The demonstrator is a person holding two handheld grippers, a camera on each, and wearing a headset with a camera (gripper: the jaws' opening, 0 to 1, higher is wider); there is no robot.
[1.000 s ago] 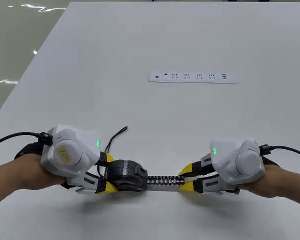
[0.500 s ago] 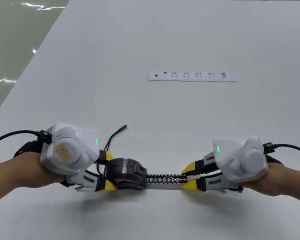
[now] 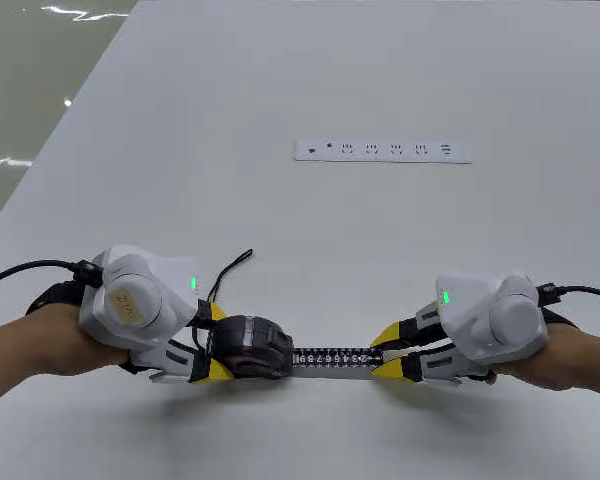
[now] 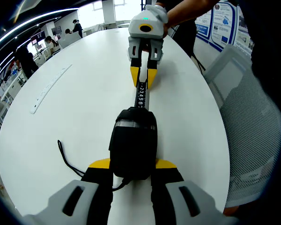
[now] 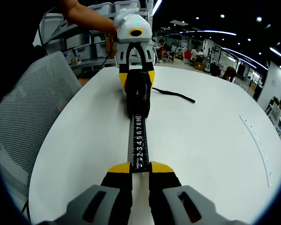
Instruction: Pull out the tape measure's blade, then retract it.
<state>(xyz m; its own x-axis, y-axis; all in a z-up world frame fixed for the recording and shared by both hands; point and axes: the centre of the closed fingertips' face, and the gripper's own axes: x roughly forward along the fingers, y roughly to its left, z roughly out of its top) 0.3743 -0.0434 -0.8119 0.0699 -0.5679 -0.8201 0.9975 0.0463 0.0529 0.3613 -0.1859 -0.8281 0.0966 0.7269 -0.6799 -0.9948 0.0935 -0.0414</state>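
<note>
The left claw (image 3: 212, 345) is clamped on the black tape measure (image 3: 250, 346) at the near edge of the white desk (image 3: 310, 240). The right claw (image 3: 388, 352) pinches the blade (image 3: 335, 357), apparently at its tip, which stretches straight between them.

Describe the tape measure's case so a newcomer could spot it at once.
On the white table, look near the front edge, where two grippers face each other. The case sits in the jaws of the left gripper: a dark rounded block, unlike the thin numbered blade running to the right gripper.
</note>
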